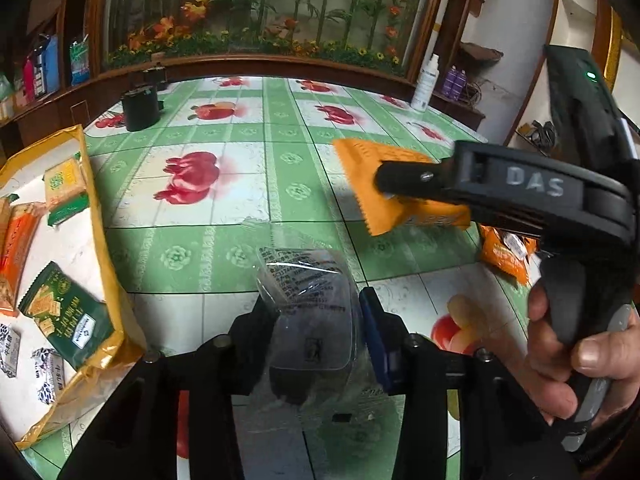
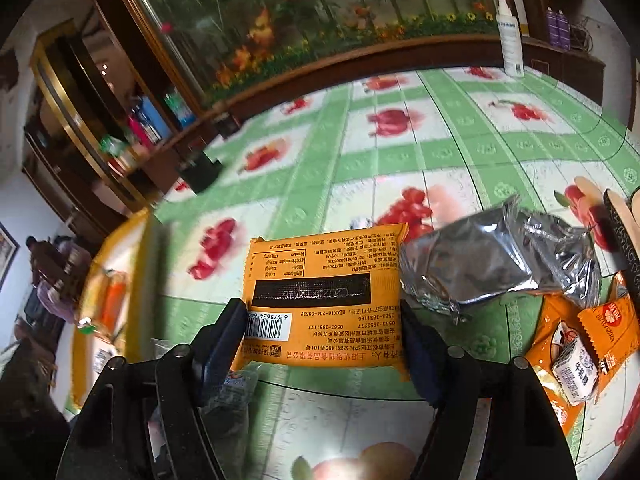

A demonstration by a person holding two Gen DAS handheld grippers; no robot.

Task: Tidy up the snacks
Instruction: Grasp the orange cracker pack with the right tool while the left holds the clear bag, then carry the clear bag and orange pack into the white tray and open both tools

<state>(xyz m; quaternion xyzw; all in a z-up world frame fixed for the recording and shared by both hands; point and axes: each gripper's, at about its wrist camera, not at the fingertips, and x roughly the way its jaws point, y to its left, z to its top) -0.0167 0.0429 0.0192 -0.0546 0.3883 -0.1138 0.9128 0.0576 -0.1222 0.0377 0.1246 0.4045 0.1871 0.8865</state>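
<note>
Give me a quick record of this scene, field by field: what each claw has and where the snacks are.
left claw: shut on clear wrapped snack
right claw: grips orange packet, printed back showing
yellow tray: left of table, holds green and orange cracker packs
silver pouch: on tablecloth, right of orange packet
surface: green checked cloth with fruit prints

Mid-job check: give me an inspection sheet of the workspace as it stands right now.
Surface: table under green fruit-print cloth.
Job's things: orange snack pack in right gripper; clear wrapped snack in left gripper; yellow tray at left, holding green and orange packs; silver pouch and small packets at right.
Clutter: black container, white spray bottle.
Grippers: both shut on snacks.
Cables: nothing seen on the table.
Surroundings: glass-fronted cabinet with artificial flowers.
</note>
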